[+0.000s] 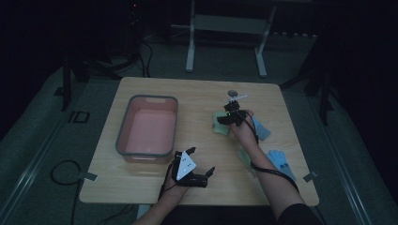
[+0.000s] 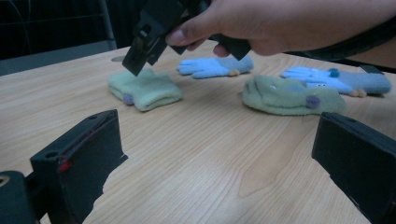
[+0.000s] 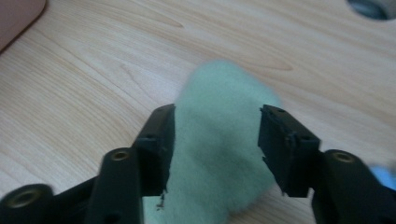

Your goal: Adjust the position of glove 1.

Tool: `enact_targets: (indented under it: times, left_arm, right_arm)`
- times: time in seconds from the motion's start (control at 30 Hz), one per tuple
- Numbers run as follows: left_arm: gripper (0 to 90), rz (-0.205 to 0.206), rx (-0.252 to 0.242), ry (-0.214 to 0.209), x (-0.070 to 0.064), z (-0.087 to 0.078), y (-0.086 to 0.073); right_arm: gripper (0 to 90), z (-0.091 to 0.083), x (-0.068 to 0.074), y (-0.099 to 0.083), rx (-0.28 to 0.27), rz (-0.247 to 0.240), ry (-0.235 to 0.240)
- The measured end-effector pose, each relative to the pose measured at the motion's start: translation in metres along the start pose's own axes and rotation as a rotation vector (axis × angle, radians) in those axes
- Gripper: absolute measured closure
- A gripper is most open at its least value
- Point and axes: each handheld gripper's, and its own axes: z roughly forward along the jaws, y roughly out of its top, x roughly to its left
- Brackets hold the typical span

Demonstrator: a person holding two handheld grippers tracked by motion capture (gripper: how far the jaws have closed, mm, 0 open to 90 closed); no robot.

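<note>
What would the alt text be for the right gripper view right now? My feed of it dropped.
The right gripper has its two black jaws open on either side of a green glove lying on the wooden table, not yet closed on it. A corner of the pink bin shows at top left and a round hole at top right.

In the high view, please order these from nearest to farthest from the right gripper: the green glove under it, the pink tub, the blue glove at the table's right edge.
1. Green glove, directly beneath the right gripper.
2. Blue glove, nearer the person, at the right edge.
3. Pink tub, far left.
</note>
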Motion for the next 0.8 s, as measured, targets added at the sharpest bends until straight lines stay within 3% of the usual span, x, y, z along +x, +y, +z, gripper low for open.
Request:
enact_targets:
  times: [0.07,0.3,0.53,0.67,0.8]
  left_arm:
    - [2.1,-0.002,0.000,-0.002,0.000,0.000,0.000]
    - [2.1,0.002,0.003,-0.006,0.000,0.000,0.000]
    - [2.1,0.000,0.002,-0.003,-0.001,0.000,0.000]
    - [2.1,-0.004,0.001,-0.005,0.000,0.000,0.000]
    - [2.1,-0.008,-0.002,-0.006,0.000,0.000,0.000]
  right_arm:
    - [49.0,0.002,0.000,0.000,0.003,0.007,0.004]
    - [62.4,0.019,0.002,-0.007,0.056,-0.045,0.012]
    - [79.9,0.021,0.002,-0.004,0.074,-0.008,0.020]
    - [84.1,0.016,0.001,-0.002,0.076,0.017,0.036]
    - [84.2,-0.003,0.003,-0.001,0.041,-0.002,0.051]
